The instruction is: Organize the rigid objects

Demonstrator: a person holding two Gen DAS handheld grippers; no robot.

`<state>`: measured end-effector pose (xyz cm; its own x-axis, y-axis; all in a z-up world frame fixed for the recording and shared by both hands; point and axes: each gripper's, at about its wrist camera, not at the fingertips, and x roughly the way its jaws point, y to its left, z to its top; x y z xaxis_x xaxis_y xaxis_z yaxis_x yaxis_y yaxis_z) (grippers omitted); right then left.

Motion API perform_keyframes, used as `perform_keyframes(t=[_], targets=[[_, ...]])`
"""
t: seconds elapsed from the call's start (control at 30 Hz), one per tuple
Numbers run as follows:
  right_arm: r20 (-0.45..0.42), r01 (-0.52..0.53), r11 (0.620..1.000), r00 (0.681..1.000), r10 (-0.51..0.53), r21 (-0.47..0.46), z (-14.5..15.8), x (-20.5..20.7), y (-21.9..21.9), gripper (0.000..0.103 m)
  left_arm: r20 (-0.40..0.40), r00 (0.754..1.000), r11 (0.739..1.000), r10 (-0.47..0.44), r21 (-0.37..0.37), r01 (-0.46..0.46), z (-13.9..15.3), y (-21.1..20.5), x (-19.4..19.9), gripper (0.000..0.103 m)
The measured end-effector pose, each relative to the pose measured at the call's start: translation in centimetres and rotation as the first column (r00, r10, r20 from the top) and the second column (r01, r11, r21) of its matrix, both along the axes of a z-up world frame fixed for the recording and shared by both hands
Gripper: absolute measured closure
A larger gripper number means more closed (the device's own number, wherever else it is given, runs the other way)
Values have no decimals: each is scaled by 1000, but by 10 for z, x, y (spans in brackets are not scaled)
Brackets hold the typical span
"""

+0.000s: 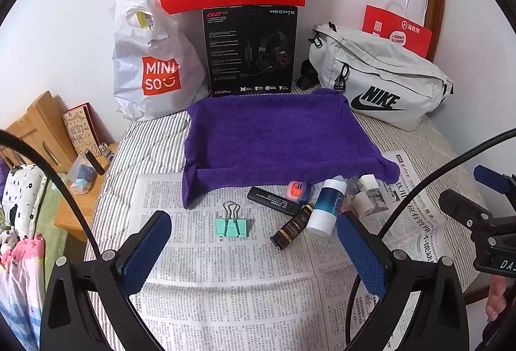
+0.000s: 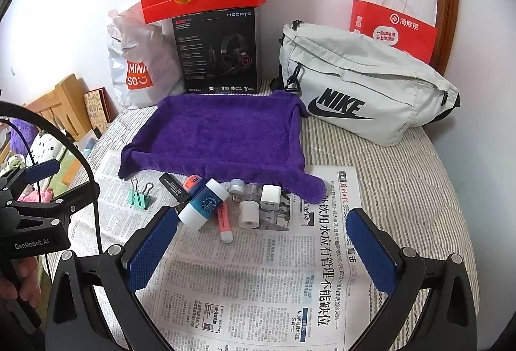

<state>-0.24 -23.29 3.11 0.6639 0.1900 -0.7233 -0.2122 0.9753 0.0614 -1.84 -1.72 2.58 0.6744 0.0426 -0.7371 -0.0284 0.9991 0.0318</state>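
Left gripper (image 1: 253,249) wide open over newspaper (image 1: 232,286), right gripper (image 2: 261,243) wide too, green binder clip (image 1: 231,226) near purple towel (image 1: 277,138), small items clustered right.

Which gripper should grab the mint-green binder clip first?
Left, probably. The mint-green metal binder clip lies almost centred ahead of the open left gripper. From the open right gripper, it lies far off to the left.
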Motion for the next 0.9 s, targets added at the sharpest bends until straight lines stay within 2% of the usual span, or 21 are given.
perform_keyframes(t=[0.9], targets=[[-1,4,1000,1000,-4,-4,3,-3,-1,0,-15,1000,1000,-4,2,4,-5,0,-1,0]])
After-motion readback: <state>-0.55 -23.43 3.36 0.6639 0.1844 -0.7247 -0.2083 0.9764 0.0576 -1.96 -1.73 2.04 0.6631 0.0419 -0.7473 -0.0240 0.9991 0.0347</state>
